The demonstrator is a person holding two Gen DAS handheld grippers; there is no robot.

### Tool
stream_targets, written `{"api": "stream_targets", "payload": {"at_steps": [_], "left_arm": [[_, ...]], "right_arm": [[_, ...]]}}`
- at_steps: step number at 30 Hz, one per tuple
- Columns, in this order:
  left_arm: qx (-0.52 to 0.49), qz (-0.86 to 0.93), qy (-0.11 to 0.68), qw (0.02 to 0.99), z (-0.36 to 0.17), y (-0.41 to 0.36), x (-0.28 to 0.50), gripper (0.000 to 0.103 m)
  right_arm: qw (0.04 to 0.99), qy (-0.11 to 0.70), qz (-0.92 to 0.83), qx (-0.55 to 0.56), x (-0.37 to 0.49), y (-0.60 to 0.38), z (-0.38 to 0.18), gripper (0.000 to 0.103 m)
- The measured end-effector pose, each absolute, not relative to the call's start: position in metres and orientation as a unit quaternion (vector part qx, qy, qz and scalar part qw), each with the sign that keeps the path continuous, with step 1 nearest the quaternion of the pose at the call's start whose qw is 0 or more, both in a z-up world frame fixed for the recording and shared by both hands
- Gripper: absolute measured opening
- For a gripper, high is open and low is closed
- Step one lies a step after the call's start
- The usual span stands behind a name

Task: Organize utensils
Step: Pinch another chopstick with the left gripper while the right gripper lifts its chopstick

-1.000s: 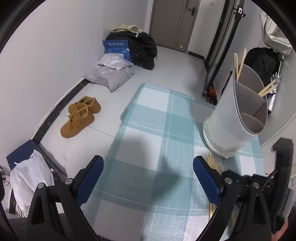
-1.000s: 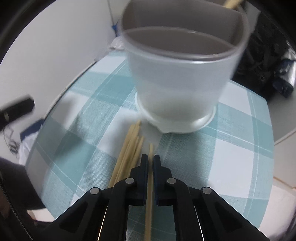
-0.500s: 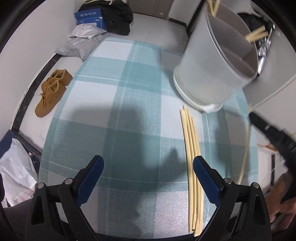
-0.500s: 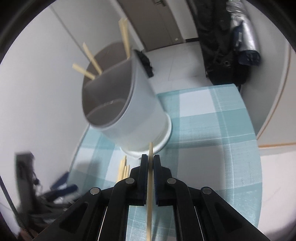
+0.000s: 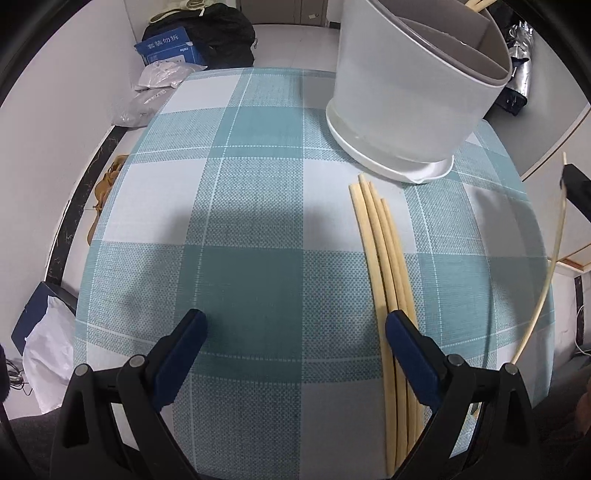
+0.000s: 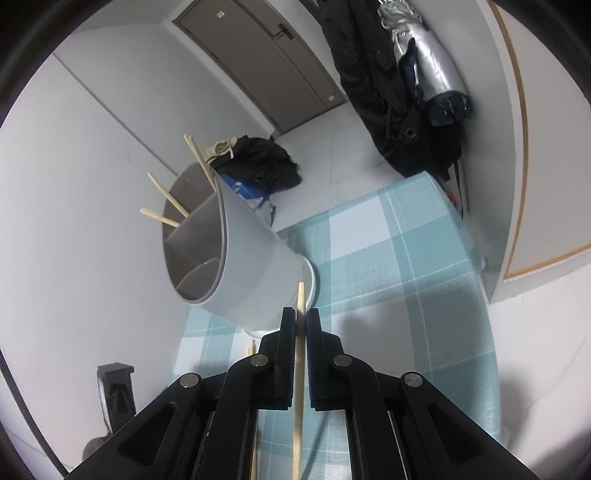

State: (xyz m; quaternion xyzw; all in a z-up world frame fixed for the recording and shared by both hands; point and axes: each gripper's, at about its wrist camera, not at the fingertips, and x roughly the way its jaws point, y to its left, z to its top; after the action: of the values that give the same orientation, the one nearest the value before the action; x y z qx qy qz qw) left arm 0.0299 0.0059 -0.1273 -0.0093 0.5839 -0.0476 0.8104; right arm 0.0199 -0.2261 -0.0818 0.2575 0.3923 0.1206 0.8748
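Observation:
A white divided utensil holder [image 5: 410, 96] stands at the far right of a table with a teal checked cloth [image 5: 258, 229]; it also shows in the right wrist view [image 6: 243, 273], with three chopsticks [image 6: 173, 206] in its far compartment. Several pale chopsticks [image 5: 388, 266] lie on the cloth in front of the holder. My left gripper [image 5: 295, 332] is open and empty, low over the cloth, its right finger over the lying chopsticks. My right gripper [image 6: 301, 317] is shut on one chopstick [image 6: 300, 354], held in the air right of the holder; this chopstick also shows in the left wrist view [image 5: 550, 266].
On the floor beyond the table lie a blue box [image 5: 166, 48], a black bag [image 5: 221, 29], grey plastic bags [image 5: 147, 99] and brown shoes [image 5: 107, 184]. A white bag [image 5: 48, 350] sits at the left. Dark coats [image 6: 388, 92] hang by a door.
My right gripper has lifted one chopstick off the cloth and raised it beside the holder. My left gripper has moved forward and to the right, closer to the lying chopsticks.

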Motion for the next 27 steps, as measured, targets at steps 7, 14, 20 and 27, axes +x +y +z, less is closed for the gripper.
{"api": "stream_targets", "payload": {"at_steps": [7, 14, 20, 27], "left_arm": [[0.022, -0.04, 0.579, 0.814, -0.13, -0.007, 0.036, 0.095], [0.015, -0.039, 0.577, 0.816, -0.133, -0.002, 0.055, 0.093], [0.018, -0.05, 0.564, 0.824, -0.128, -0.01, 0.071, 0.065], [0.026, -0.077, 0.556, 0.827, -0.125, -0.022, 0.075, 0.002]], "right_arm": [[0.884, 0.379, 0.124, 0.243, 0.017, -0.224, -0.079, 0.005], [0.889, 0.379, 0.128, 0.223, 0.017, -0.217, -0.079, 0.005], [0.89, 0.376, 0.131, 0.221, 0.019, -0.216, -0.079, 0.005], [0.89, 0.378, 0.129, 0.221, 0.023, -0.217, -0.079, 0.005]]}}
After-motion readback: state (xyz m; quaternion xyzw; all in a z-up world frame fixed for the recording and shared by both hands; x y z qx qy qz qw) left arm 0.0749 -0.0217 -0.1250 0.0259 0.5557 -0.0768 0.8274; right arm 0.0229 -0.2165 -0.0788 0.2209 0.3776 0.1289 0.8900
